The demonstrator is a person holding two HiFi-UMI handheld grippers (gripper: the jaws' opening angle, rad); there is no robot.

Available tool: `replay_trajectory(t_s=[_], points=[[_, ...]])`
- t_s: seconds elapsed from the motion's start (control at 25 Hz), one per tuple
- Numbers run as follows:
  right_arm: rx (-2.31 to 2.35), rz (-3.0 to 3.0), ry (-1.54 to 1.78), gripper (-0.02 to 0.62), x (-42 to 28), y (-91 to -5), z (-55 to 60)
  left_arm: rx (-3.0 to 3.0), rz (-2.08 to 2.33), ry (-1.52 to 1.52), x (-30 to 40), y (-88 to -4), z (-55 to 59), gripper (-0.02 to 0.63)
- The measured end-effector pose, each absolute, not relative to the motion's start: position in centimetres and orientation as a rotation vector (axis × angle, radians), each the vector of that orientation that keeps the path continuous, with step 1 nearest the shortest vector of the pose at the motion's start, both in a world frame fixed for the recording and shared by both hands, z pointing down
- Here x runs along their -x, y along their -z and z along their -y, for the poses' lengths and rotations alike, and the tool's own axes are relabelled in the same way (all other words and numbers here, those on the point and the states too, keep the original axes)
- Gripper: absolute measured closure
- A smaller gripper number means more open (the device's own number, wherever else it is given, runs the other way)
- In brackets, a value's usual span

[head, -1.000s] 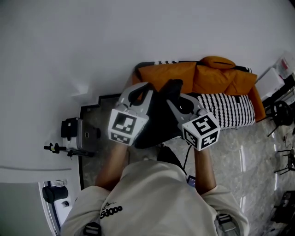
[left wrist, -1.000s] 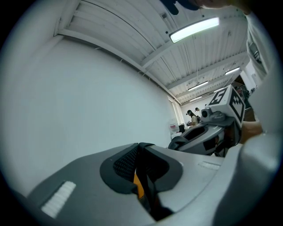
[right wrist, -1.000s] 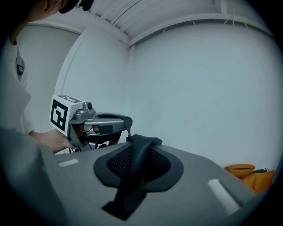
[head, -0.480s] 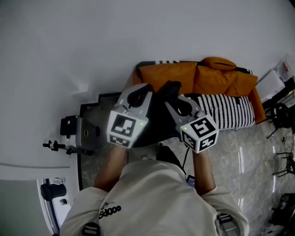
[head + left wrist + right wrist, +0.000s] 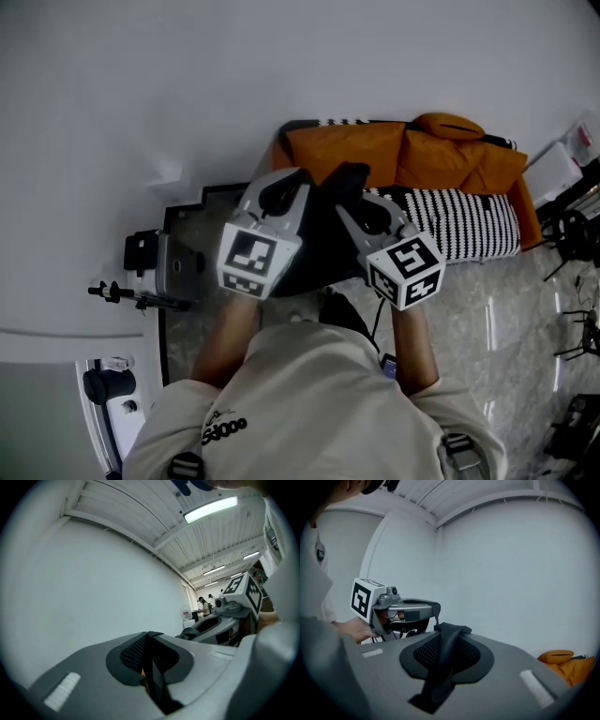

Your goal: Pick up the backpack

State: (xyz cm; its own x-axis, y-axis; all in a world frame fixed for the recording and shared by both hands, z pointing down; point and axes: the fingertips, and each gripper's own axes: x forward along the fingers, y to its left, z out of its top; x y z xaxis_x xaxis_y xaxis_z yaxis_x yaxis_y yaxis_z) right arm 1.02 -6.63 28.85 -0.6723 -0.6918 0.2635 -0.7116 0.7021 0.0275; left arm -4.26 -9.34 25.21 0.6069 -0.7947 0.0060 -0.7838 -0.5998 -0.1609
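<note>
The black backpack (image 5: 323, 246) hangs between my two grippers, in front of the person's chest in the head view. My left gripper (image 5: 282, 184) is shut on a thin black strap (image 5: 153, 679) of the pack; in the left gripper view that gripper (image 5: 149, 637) points level at the white wall. My right gripper (image 5: 354, 204) is shut on a wider padded black strap (image 5: 442, 663), which folds over between its jaws in the right gripper view (image 5: 450, 631). Most of the pack's body is hidden behind the grippers and their marker cubes.
An orange sofa (image 5: 375, 155) with a black-and-white striped cover (image 5: 459, 223) stands just beyond the pack against the white wall. A black device on a stand (image 5: 150, 269) sits at the left on the marble floor. Chairs and gear (image 5: 572, 230) crowd the right edge.
</note>
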Motion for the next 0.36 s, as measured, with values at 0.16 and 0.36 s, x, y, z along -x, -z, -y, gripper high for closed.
replay_trajectory(t_s=[0.16, 0.36], points=[[-1.147, 2.647, -0.136, 0.528, -1.22, -29.27, 6.86, 2.699, -1.311, 0.128, 3.99, -25.62, 9.41, 0.587], [-1.155, 2.642, -0.152, 0.528, -1.34, -29.61, 7.10, 2.710, -1.299, 0.134, 3.83, -26.00, 9.71, 0.587]])
